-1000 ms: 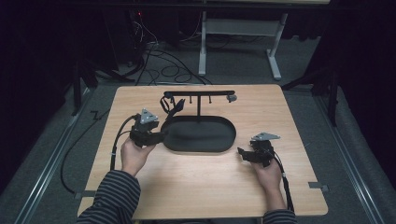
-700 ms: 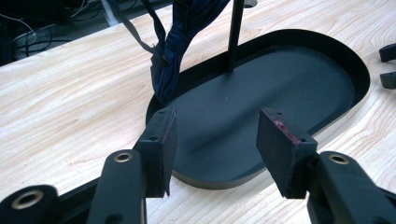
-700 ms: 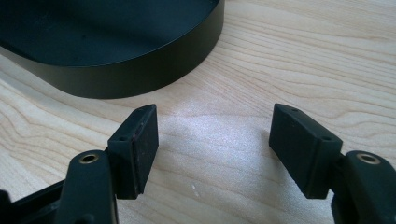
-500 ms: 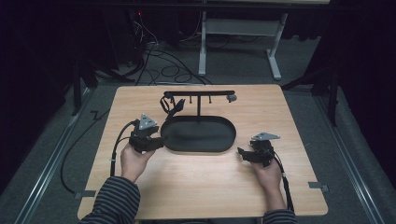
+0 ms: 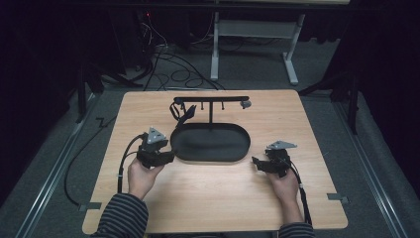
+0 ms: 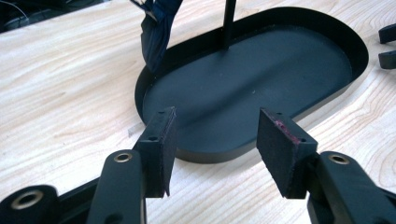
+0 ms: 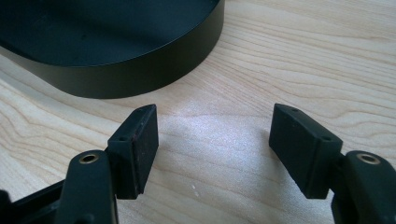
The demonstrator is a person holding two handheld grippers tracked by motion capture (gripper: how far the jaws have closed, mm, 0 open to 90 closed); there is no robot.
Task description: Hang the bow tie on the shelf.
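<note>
A black oval tray lies at the middle of the wooden table, and a thin post with a crossbar rises from its back. A dark folded item hangs from the bar's left end, and a small grey piece sits at the right end. My left gripper is open just off the tray's left end, with nothing between its pads. In the left gripper view the tray's rim lies right ahead of the left gripper. My right gripper is open and empty, low over the wood beside the tray's right end. The tray's wall shows at the upper left beyond the right gripper.
Bare wood stretches between the tray and the table's near edge. Cables trail from both grippers toward the person. A white table frame and floor cables stand beyond the far edge. The right gripper's jaw tips show past the tray's far end.
My left gripper has drawn back toward the person and sunk toward the table, off the tray's left end. The right gripper has stayed nearly still.
</note>
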